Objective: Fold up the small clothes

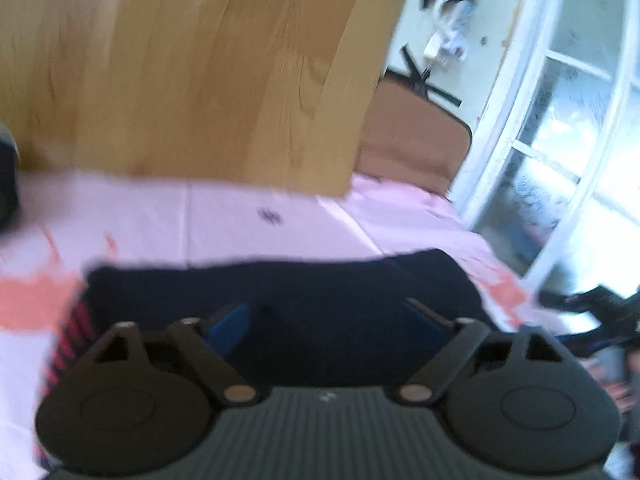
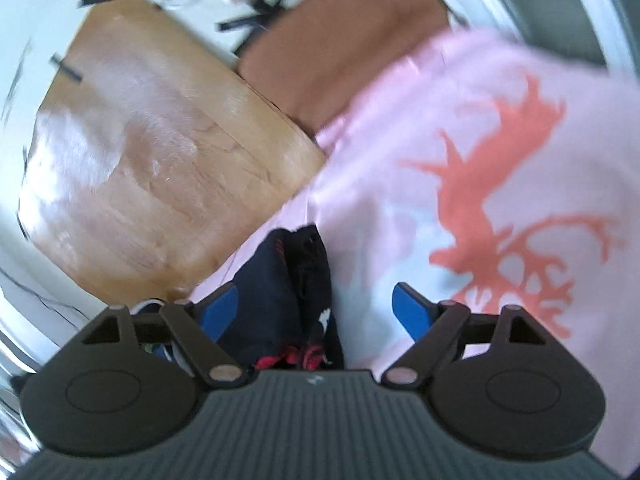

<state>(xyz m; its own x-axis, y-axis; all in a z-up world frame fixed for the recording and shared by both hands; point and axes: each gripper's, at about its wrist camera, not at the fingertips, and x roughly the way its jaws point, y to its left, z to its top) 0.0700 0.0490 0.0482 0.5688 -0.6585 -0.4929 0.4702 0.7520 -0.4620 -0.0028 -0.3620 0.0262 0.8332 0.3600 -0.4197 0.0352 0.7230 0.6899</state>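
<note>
Two grippers are in play, and both views are smeared, so I read them with caution. My landmark is the dark navy garment (image 1: 288, 292), which lies on a pink sheet with an orange print (image 1: 240, 220), just below the edge of a wooden board (image 1: 200, 72). In the left wrist view the left gripper (image 1: 328, 320) hovers right at the near side of that garment, its blue fingers (image 1: 230, 320) standing apart with navy cloth between and beyond them; I see no pad pressing on the fabric. A red-striped cuff or hem (image 1: 72, 328) shows at the garment's left end. In the right wrist view the right gripper (image 2: 316, 308) points along the garment, which looks bunched here, with a red trim near the camera; its fingers (image 2: 412, 312) are spread wide, one over navy cloth, the other over the pink sheet. My worry is a grab taken in this blur: I judge the right fingers could pinch the sheet together with the garment and drag both. The bunched layers could also let me catch a single layer, so the fold comes out crooked.
</note>
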